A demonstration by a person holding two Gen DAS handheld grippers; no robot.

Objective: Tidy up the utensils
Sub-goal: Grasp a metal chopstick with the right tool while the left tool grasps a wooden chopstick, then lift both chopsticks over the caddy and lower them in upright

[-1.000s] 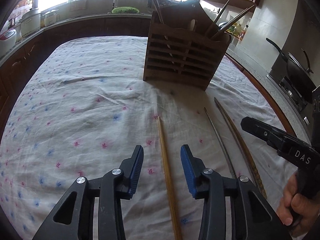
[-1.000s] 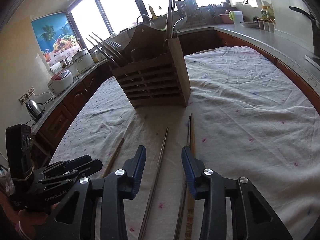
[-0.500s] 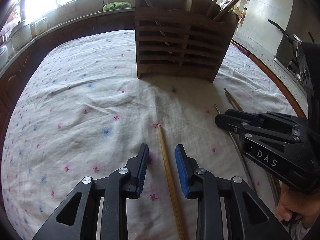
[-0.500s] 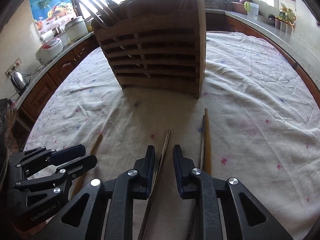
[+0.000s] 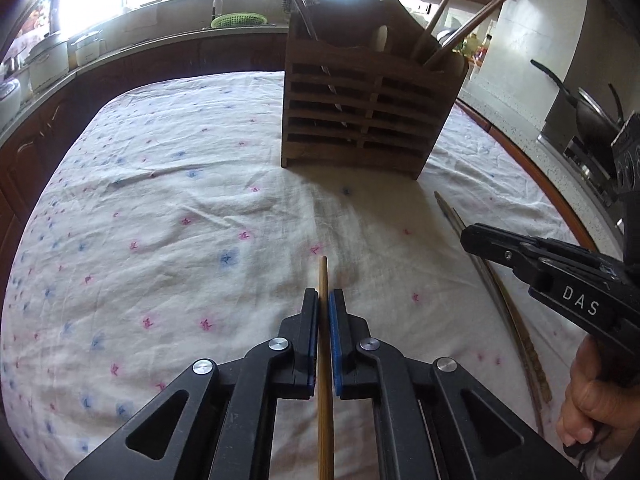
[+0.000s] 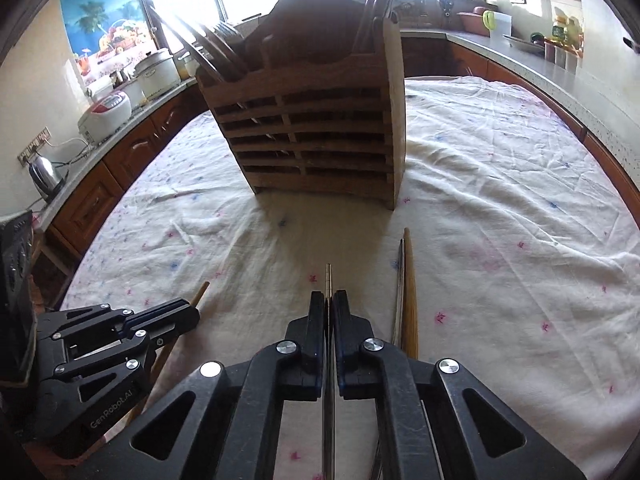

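A: L fingers?
B: left gripper (image 5: pixel 324 312) pinched on the wooden chopstick (image 5: pixel 325 360), stick runs straight fwd along the fingers, tip pokes out ahead

A: R?
B: right gripper (image 6: pixel 329 312) clamped on the metal chopstick (image 6: pixel 328 280), same fwd axis

A: Target?
B: wooden holder (image 5: pixel 360 120) dead ahead, upper centre in both views, about as near to either. 2 more sticks (image 6: pixel 406 280) lie on the cloth (image 6: pixel 500 220) right of R

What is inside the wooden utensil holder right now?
The wooden utensil holder has wooden chopsticks leaning in one end compartment and dark metal utensils fanning from the other. A pale handle pokes up mid-box. Lower ends hide behind slats.
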